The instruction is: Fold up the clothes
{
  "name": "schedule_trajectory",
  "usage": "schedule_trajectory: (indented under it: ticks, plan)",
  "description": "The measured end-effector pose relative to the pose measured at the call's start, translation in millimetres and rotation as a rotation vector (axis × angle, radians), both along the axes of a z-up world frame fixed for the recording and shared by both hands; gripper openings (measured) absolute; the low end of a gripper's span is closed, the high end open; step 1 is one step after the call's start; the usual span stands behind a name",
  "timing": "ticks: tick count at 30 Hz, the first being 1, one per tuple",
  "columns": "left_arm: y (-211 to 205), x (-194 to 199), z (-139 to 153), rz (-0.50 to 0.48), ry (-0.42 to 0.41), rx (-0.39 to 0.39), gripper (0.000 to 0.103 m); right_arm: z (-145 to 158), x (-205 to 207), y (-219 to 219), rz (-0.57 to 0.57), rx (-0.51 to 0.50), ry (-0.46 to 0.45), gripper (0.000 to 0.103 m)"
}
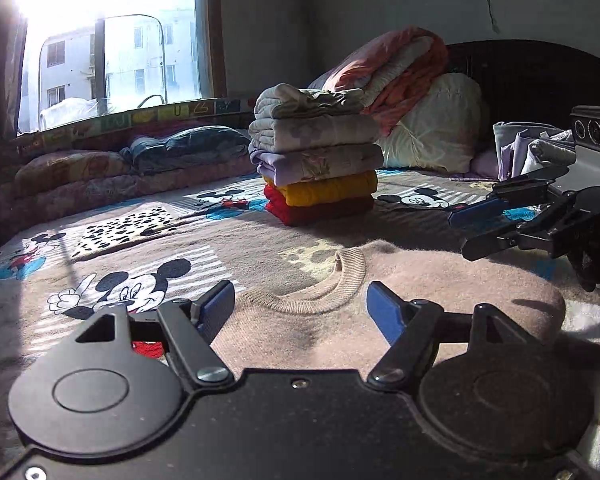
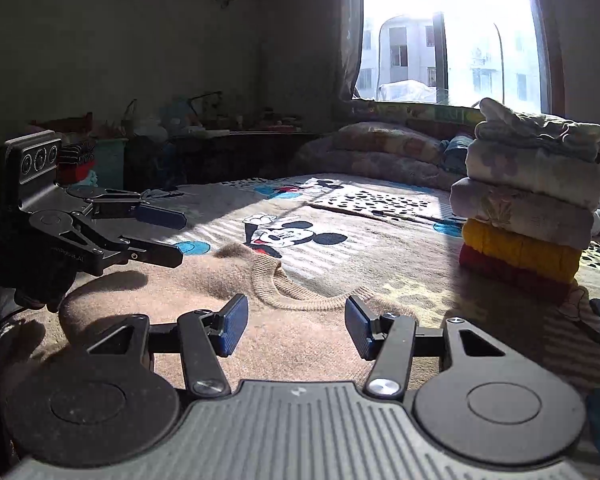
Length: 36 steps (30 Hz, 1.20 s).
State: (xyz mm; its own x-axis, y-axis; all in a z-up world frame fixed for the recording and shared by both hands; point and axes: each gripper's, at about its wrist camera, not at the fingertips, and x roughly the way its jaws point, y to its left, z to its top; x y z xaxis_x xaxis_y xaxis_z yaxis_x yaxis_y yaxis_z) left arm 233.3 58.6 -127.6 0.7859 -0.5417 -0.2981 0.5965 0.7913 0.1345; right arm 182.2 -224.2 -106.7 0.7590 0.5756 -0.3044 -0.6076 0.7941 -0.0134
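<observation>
Jaws on my left gripper [image 1: 300,304] stand wide apart, gripping nothing; jaws on my right gripper [image 2: 296,320] likewise spread and empty. Both hover low over the beige sweater [image 1: 400,292], which lies flat on the bed [image 1: 228,236] at its near edge, ribbed collar facing the stack of folded clothes [image 1: 320,152] that stands toward the bed's middle.

The bed [image 1: 112,216] lies bare left of the folded stack [image 1: 320,152]. Behind the stack, heaped bedding [image 1: 416,92] blocks passage.
</observation>
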Motion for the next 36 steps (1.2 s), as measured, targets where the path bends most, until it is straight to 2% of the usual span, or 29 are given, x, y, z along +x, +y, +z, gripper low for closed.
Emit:
schedule_trajectory:
  ticks: [3, 6, 8, 9, 11, 13, 17, 20, 22, 23, 24, 25, 26, 29, 31, 32, 34, 36]
  plan:
    - [-5, -15, -5, -0.021, 0.029, 0.027, 0.073, 1, -21, 1, -0.004, 0.049, 0.013, 0.055]
    - [-9, -22, -17, -0.029, 0.091, 0.060, 0.073, -12, -21, 9, -0.018, 0.009, 0.078, 0.057]
    - [-9, -14, -31, 0.002, 0.168, 0.055, 0.073, -30, -8, 10, -0.036, 0.008, 0.175, 0.057]
    - [-8, -10, -37, 0.016, 0.200, 0.051, 0.075, -40, -1, 7, -0.044, 0.040, 0.220, 0.058]
    - [-8, -8, -43, 0.031, 0.216, 0.034, 0.077, -48, 5, 1, -0.044, 0.095, 0.246, 0.058]
    - [-8, -6, -48, 0.045, 0.229, 0.019, 0.077, -51, 7, 2, -0.046, 0.098, 0.253, 0.058]
    - [-11, -12, -49, 0.063, 0.214, 0.026, 0.078, -51, 0, 3, -0.069, 0.093, 0.249, 0.058]
    - [-12, -24, -45, 0.105, 0.171, 0.040, 0.078, -45, -19, 7, -0.141, 0.088, 0.220, 0.058]
    - [-15, -36, -37, 0.141, 0.135, 0.060, 0.078, -40, -41, 3, -0.218, 0.147, 0.239, 0.062]
    - [-14, -43, -33, 0.161, 0.124, 0.059, 0.078, -42, -51, -2, -0.247, 0.203, 0.276, 0.070]
    - [-13, -49, -28, 0.180, 0.118, 0.055, 0.079, -44, -59, -9, -0.275, 0.268, 0.315, 0.073]
    - [-8, -52, -26, 0.201, 0.136, 0.027, 0.079, -49, -65, -17, -0.302, 0.341, 0.358, 0.073]
    - [1, -53, -25, 0.223, 0.182, -0.042, 0.079, -53, -70, -24, -0.324, 0.416, 0.398, 0.073]
    - [31, -54, -23, 0.305, 0.358, -0.304, 0.080, -68, -78, -43, -0.366, 0.599, 0.492, 0.075]
    - [45, -53, -29, 0.318, 0.488, -0.440, 0.088, -82, -79, -52, -0.387, 0.706, 0.566, 0.076]
    - [47, -52, -33, 0.319, 0.568, -0.482, 0.091, -84, -80, -52, -0.391, 0.724, 0.572, 0.076]
    - [45, -51, -39, 0.320, 0.646, -0.490, 0.091, -84, -79, -53, -0.390, 0.752, 0.586, 0.076]
    - [44, -49, -43, 0.327, 0.690, -0.507, 0.091, -86, -76, -55, -0.379, 0.830, 0.610, 0.077]
